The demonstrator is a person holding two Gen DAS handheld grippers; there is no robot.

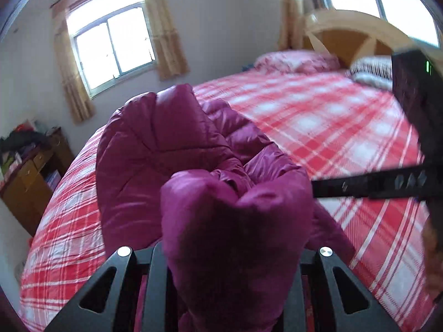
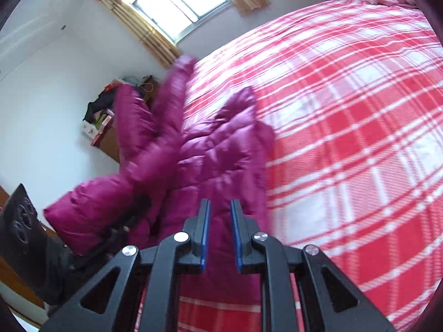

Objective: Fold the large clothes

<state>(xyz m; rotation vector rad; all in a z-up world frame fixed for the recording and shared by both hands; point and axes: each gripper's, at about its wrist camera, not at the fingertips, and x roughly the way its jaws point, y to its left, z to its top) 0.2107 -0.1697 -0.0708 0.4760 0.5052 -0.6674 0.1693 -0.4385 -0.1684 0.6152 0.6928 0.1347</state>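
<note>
Left wrist view: we see the magenta down jacket point(image 1: 171, 149) bunched on the near-left part of the bed point(image 1: 346, 144), which carries a red-and-white plaid cover. A thick roll of the jacket fills the left claw point(image 1: 232, 251); its fingertips are buried in fabric, so we take it as clamped on the jacket. The jacket's long axis runs away from this claw toward the curtained window point(image 1: 113, 47). The right claw's point(image 1: 360, 185) black finger enters from the right, tip just beside the bunched fabric. A pink pillow point(image 1: 296, 61) lies by the wooden headboard point(image 1: 349, 36); a cluttered wooden cabinet point(image 1: 30, 171) stands at far left.

Right wrist view: the right claw point(image 2: 220, 232) has its blue-lined fingers point(image 2: 205, 232) slightly apart with nothing between them, poised over the jacket's point(image 2: 210, 149) near hem. The garment lies straight ahead and leftward, a sleeve lifted and motion-blurred. The left claw's body point(image 2: 30, 238) sits at lower left under the raised fabric.

Judgement: the left claw is the holder; the right, nearer the free edge, needs only a short forward reach to grasp it.
</note>
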